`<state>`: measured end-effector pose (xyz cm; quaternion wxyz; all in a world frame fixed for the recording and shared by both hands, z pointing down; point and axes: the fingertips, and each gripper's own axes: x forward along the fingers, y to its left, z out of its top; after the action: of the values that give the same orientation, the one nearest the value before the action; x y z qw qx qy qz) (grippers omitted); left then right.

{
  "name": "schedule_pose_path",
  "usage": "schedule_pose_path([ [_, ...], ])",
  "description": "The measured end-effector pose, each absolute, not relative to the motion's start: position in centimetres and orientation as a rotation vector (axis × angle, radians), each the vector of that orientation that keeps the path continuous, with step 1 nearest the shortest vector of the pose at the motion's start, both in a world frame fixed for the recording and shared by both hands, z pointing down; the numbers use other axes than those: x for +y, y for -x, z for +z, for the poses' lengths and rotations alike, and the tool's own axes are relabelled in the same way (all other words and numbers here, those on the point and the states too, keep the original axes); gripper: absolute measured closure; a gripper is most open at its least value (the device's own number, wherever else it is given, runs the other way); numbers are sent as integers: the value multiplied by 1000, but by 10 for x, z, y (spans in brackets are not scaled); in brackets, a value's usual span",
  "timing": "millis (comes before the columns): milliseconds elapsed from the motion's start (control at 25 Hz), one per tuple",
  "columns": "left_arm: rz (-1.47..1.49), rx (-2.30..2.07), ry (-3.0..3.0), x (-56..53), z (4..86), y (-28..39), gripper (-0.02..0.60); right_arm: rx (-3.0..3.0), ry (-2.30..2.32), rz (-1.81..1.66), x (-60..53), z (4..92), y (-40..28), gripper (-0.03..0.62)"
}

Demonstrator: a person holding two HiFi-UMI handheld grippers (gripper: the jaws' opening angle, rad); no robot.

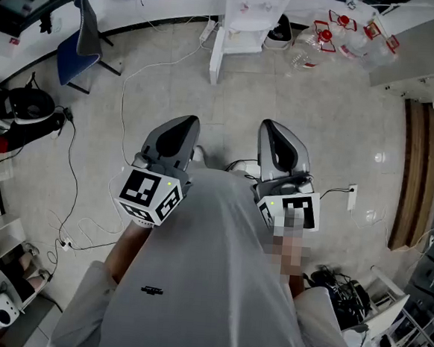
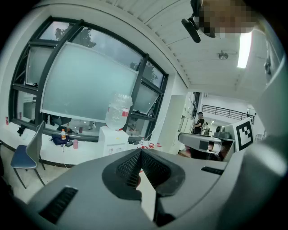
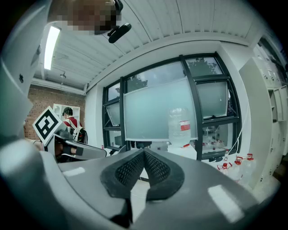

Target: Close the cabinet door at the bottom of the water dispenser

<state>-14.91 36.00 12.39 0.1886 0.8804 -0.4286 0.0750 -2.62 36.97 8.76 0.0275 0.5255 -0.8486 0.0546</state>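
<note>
White tile floor lay between me and the water dispenser, which stood well ahead against the far tabletop with a clear water bottle upright on top. At its foot a narrow white panel angled out toward me; I judged this to be the cabinet door, open. The left tongs were closed tip to tip with nothing between them, and the right tongs were closed and empty too. Both were held close to the grey shirt, pointing roughly forward and nowhere near the door. The risks I saw: blunt, closed tips could skid off a smooth panel if they met it near the hinge or at a slant; a hard shove could make the door bounce back open, or rock the top-heavy dispenser. A white cable trailed across the floor on the left, so a careless step on the way in could snag it. A blue chair stood farther left, and empty bottles lay to the right of the dispenser. The straight path to the door looked open.
</note>
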Motion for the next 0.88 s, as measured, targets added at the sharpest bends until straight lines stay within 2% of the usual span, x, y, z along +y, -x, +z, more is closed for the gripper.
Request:
schedule_pose_path([
  [360,195,-1222,-2456,355,124,165,580,-2593,-1616,177,366,92,37,585],
  [880,155,-1216,-2439,353,137,242,580,-2506,-1652,27,361,95,94,585],
])
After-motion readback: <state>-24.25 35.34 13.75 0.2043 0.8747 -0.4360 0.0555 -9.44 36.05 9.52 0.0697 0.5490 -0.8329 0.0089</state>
